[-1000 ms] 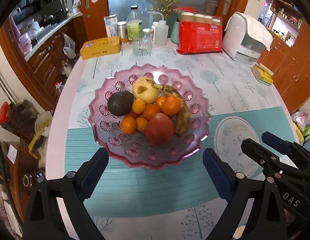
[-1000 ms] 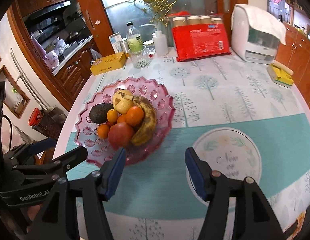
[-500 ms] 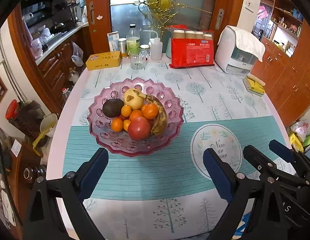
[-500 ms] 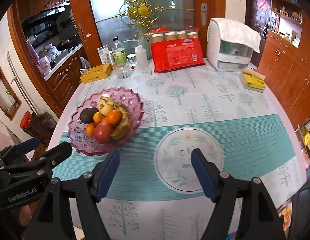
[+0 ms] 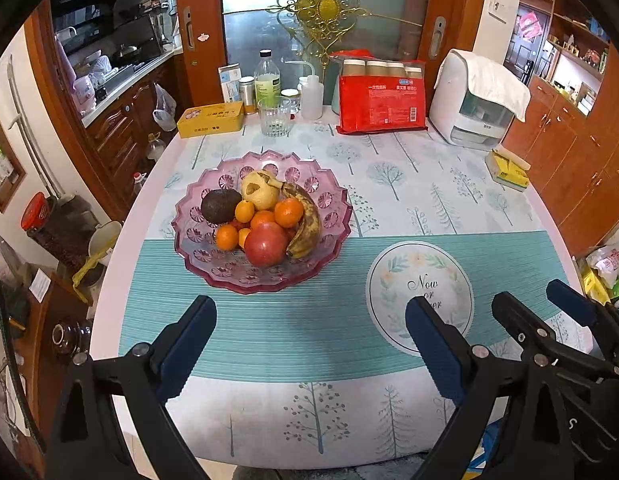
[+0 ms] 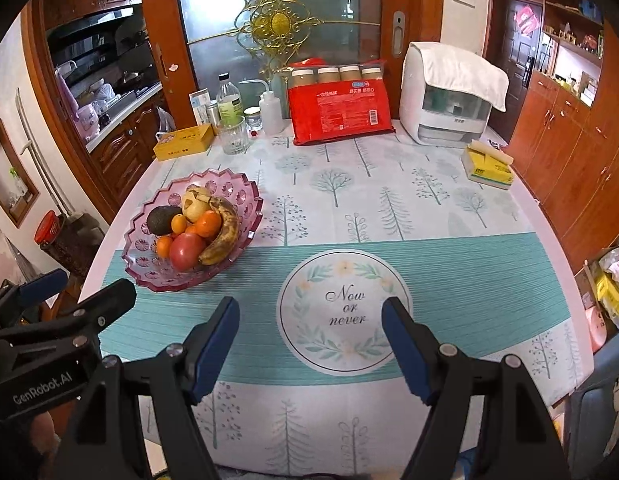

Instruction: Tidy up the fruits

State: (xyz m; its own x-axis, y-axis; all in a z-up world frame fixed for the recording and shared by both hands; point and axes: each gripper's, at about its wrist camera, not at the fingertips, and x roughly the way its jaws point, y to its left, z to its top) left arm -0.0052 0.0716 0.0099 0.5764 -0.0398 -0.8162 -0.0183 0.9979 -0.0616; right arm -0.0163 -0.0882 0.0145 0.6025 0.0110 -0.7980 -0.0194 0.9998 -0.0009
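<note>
Fruits: banana (image 5: pixel 305 220), apple (image 5: pixel 265 243), avocado (image 5: pixel 218 206), pear and oranges all piled in pink bowl (image 5: pixel 333 248), worktop's left; both my tongs, left (image 5: pixel 309 344) and right (image 6: pixel 309 344), wide, empty, near edge; sorting looks done.

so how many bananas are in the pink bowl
1. The banana lies curved along the right side of the fruit pile in the pink bowl, beside the oranges. Another could be hidden underneath.

Home dining area beside a kitchen: a cloth-covered table (image 6: pixel 429 208) stood before wooden cabinets (image 6: pixel 569 140), with a stove counter (image 5: pixel 121 76) visible through the doorway.
</note>
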